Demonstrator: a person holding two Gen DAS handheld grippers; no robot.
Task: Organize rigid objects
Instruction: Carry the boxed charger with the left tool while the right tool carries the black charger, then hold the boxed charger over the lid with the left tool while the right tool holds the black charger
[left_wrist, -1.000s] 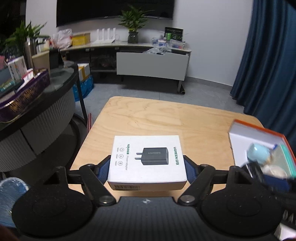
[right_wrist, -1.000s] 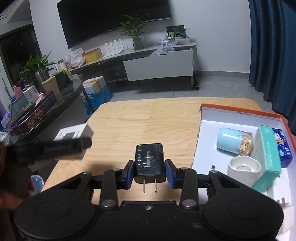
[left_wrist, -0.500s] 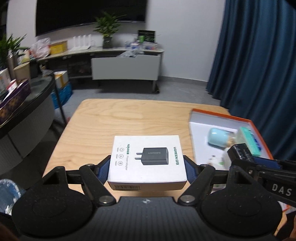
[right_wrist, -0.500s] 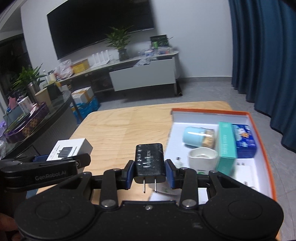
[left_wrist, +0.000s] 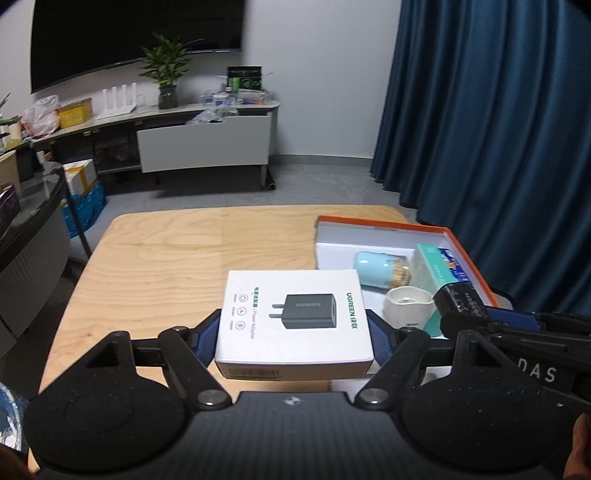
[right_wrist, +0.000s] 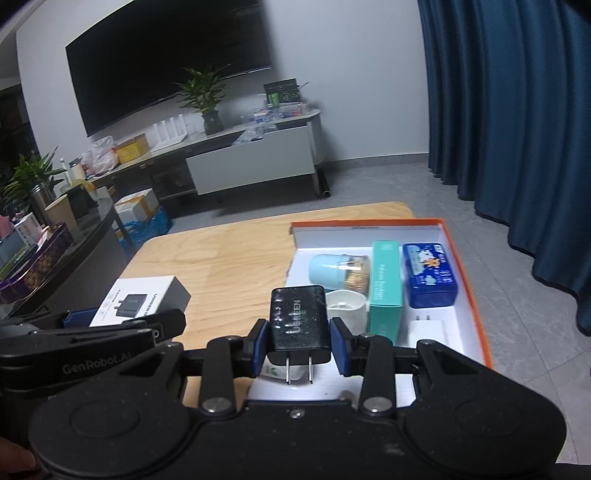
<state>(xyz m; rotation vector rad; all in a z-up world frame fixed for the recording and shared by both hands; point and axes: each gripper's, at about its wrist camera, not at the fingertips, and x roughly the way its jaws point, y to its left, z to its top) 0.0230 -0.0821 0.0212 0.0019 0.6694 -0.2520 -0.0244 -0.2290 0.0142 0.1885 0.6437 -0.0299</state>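
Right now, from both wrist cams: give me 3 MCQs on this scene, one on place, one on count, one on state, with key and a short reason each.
1. Where does the blue tin lie?
A. on the bare wood
B. in the orange-rimmed tray, against its right wall
C. on the white box

2. How many metal prongs show on the black charger?
A. two
B. three
C. none

3. What is the state of the left hand-held gripper?
A. open and empty
B. shut on the toothpick jar
C. shut on the white box

Key:
1 B, the tin sits inside the tray beside the teal carton.
2 A, two prongs point toward the camera from the right hand-held gripper.
3 C, both blue pads press the box's sides.
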